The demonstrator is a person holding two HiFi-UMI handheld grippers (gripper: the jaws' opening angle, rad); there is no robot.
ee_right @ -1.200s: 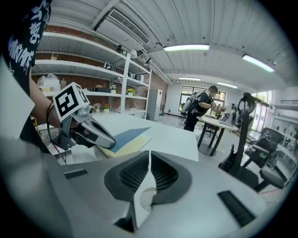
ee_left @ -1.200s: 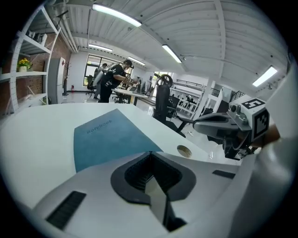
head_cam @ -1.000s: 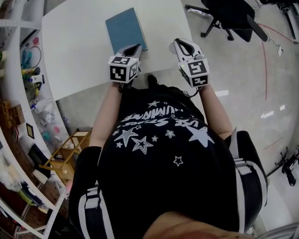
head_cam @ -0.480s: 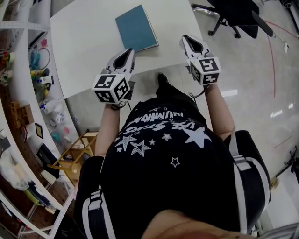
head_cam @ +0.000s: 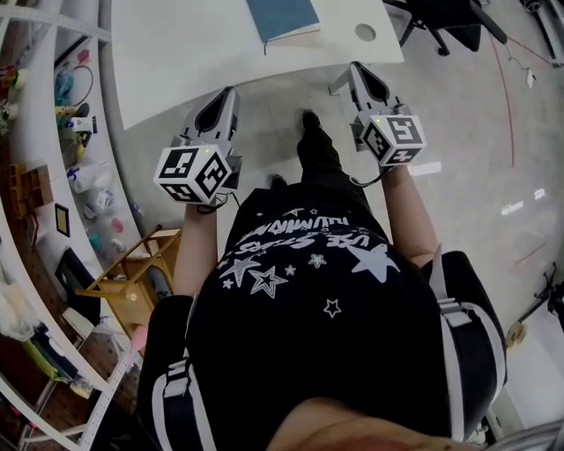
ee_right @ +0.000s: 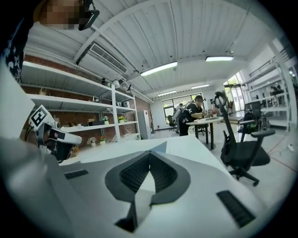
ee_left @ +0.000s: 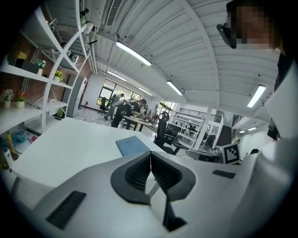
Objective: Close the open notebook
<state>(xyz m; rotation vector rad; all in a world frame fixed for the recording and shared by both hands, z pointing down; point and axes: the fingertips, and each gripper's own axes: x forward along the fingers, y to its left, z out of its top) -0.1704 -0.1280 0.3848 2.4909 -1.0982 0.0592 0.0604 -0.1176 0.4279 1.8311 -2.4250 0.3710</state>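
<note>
Blue thin rectangular notebook point(head_cam: 282, 18), flat and seemingly already closed on the white table point(head_cam: 176, 44) at top centre, probably light, stiffish, smooth-covered, best lifted at a free cover edge; left gripper point(head_cam: 226, 93) and right gripper point(head_cam: 357, 70), below it, jaws together on nothing.

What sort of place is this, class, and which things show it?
Probably an open-plan office or lab: stocked shelves along the wall, a swivel chair, and people at a desk farther back.
</note>
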